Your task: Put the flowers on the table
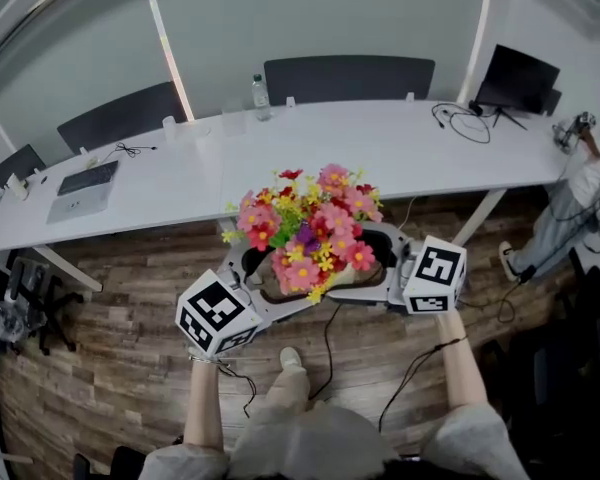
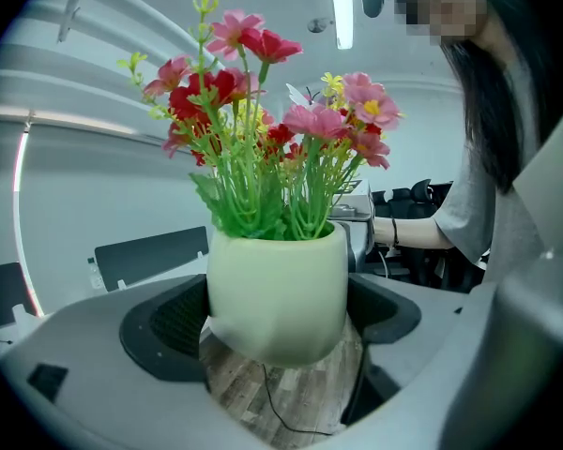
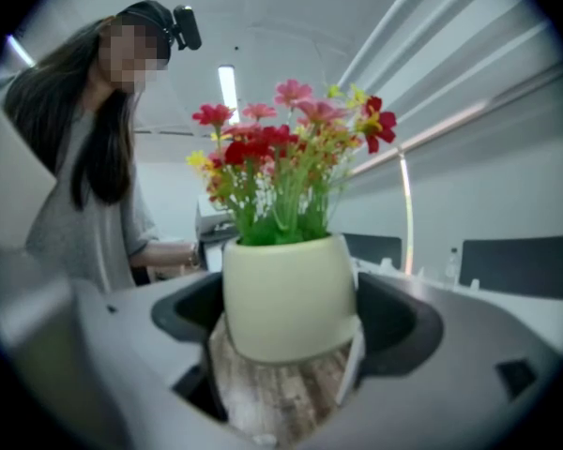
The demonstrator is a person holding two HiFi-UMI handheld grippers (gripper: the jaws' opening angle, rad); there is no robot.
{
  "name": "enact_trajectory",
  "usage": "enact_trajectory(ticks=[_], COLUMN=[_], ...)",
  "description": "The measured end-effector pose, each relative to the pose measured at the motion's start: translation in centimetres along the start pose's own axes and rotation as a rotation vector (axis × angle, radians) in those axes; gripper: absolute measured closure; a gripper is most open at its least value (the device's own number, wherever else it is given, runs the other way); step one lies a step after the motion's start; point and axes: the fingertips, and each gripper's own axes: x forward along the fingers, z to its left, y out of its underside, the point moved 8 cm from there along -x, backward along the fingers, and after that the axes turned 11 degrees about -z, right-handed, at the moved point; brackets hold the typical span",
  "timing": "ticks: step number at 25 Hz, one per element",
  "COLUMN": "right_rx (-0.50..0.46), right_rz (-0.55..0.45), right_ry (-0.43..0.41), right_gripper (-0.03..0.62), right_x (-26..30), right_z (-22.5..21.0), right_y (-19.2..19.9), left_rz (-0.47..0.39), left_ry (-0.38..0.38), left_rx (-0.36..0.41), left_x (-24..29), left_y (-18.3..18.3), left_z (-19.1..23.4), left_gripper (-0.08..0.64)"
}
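Note:
A cream pot of pink, red and yellow flowers hangs in the air over the wooden floor, in front of the long white table. My left gripper and right gripper clasp it from opposite sides. In the left gripper view the wide jaws hug the pot's sides, and the left gripper has its black pads against the pot. The right gripper holds the pot the same way. From above, the blooms hide most of the pot.
On the table lie a laptop, a water bottle, cables and a monitor. Dark chairs stand behind it. Another person stands at the right end. A cable trails over the floor below.

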Motion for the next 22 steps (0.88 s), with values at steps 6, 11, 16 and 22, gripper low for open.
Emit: enact_trajectory(ticks=[6, 11, 16, 22], right_rx=[0.0, -0.007, -0.002, 0.002], right_rz=[0.007, 0.027, 0.035, 0.038], right_ry=[-0.033, -0.055, -0.075, -0.112], right_gripper=[0.163, 0.163, 0.163, 0.163], right_x=[2.1, 3.6, 5.9, 9.3], right_z=[-3.3, -6.2, -9.6, -12.8], right_y=[0.3, 0.1, 0.1, 0.1], left_rz=[-0.01, -0.022, -0.014, -0.015], left_ry=[-0.034, -0.058, -0.076, -0.112], left_rx=[-0.004, -0.013, -0.013, -0.02], left_x=[0.1, 0.6, 0.6, -0.4], left_y=[0.8, 1.0, 1.1, 1.5], left_z=[3.3, 6.2, 10.0, 14.0], left_gripper=[0.104, 0.104, 0.104, 0.104])
